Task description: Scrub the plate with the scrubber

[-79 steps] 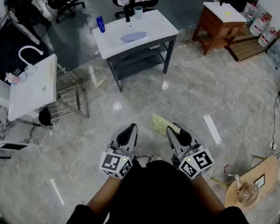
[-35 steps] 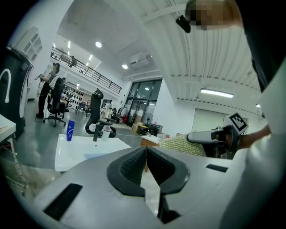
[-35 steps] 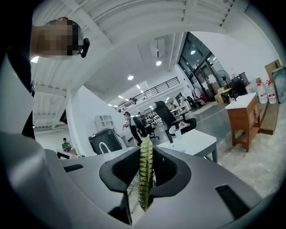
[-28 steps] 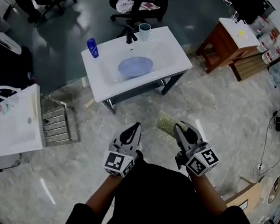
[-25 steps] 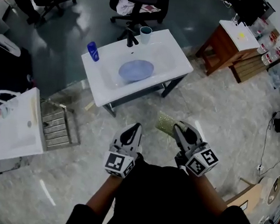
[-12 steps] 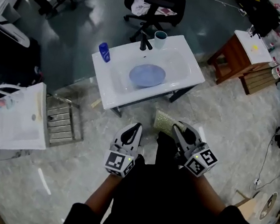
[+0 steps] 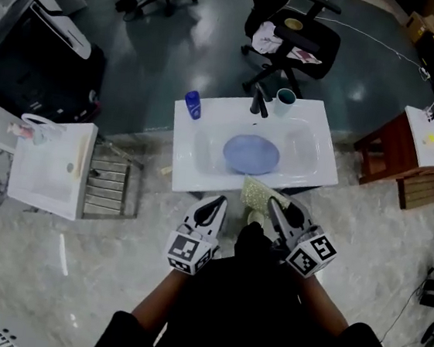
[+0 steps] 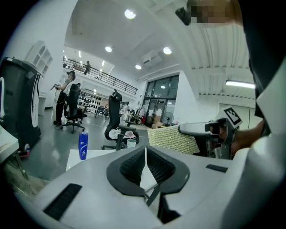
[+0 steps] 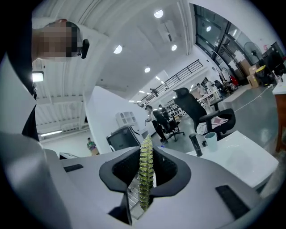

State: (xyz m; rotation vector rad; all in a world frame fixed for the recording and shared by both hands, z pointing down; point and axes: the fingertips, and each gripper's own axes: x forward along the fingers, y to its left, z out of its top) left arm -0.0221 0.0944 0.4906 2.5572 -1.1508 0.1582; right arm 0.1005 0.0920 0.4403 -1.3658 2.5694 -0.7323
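Observation:
A pale blue plate (image 7: 251, 153) lies in the basin of a white sink unit (image 7: 188, 172) ahead of me. My right gripper (image 7: 277, 207) is shut on a yellow-green scrubber (image 7: 259, 192) (image 9: 145, 172), which stands on edge between its jaws and reaches over the sink's near rim. My left gripper (image 7: 212, 207) (image 8: 145, 156) is shut with nothing in it, just short of the sink's front edge. From the left gripper view the scrubber (image 8: 173, 140) shows to the right, held by the other gripper (image 8: 210, 129).
On the sink unit stand a blue bottle (image 7: 193, 105) (image 8: 82, 145), a black tap (image 7: 259, 103) (image 9: 194, 145) and a teal cup (image 7: 285, 98) (image 9: 210, 142). An office chair (image 7: 296, 38) is behind it. A second white sink (image 7: 50, 167) stands left, a wooden table (image 7: 395, 150) right.
The sink unit with the plate has come much closer and now lies right in front of both grippers. The grippers keep their pose, the scrubber still in the right one.

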